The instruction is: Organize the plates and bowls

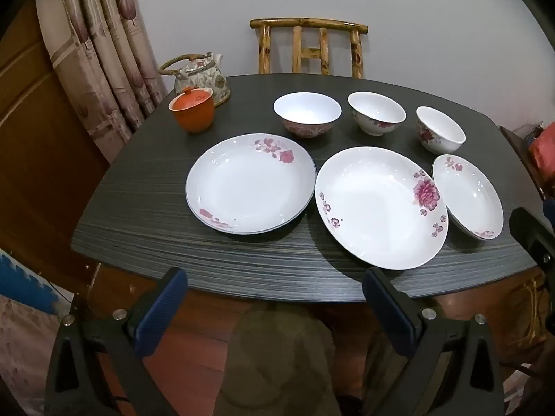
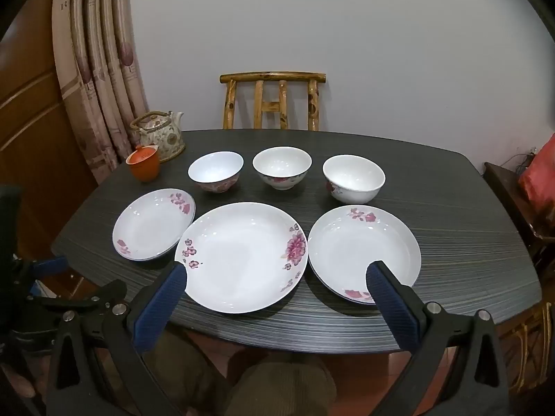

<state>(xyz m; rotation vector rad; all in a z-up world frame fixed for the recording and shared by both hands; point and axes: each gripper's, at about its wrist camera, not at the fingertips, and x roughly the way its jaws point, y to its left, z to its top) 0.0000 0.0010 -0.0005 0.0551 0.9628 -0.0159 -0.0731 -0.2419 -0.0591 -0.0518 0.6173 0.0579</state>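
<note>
Three white floral plates lie in a row on the dark table (image 2: 451, 242): a left plate (image 2: 152, 225), a larger middle plate (image 2: 242, 256) and a right plate (image 2: 357, 246). Behind them stand three white floral bowls: left bowl (image 2: 215, 170), middle bowl (image 2: 281, 167), right bowl (image 2: 353, 178). My right gripper (image 2: 275, 270) hangs open over the table's near edge, its fingers straddling the middle plate without touching it. My left gripper (image 1: 275, 275) is open too, held before the near edge in front of the left plate (image 1: 249, 182) and middle plate (image 1: 378, 204). Neither holds anything.
An orange lidded cup (image 2: 143, 164) and a patterned teapot (image 2: 163, 135) stand at the table's back left corner. A bamboo chair (image 2: 274, 100) is behind the table against the wall. Curtains (image 2: 100, 79) hang at the left. A red object (image 2: 539, 176) sits on furniture at the right.
</note>
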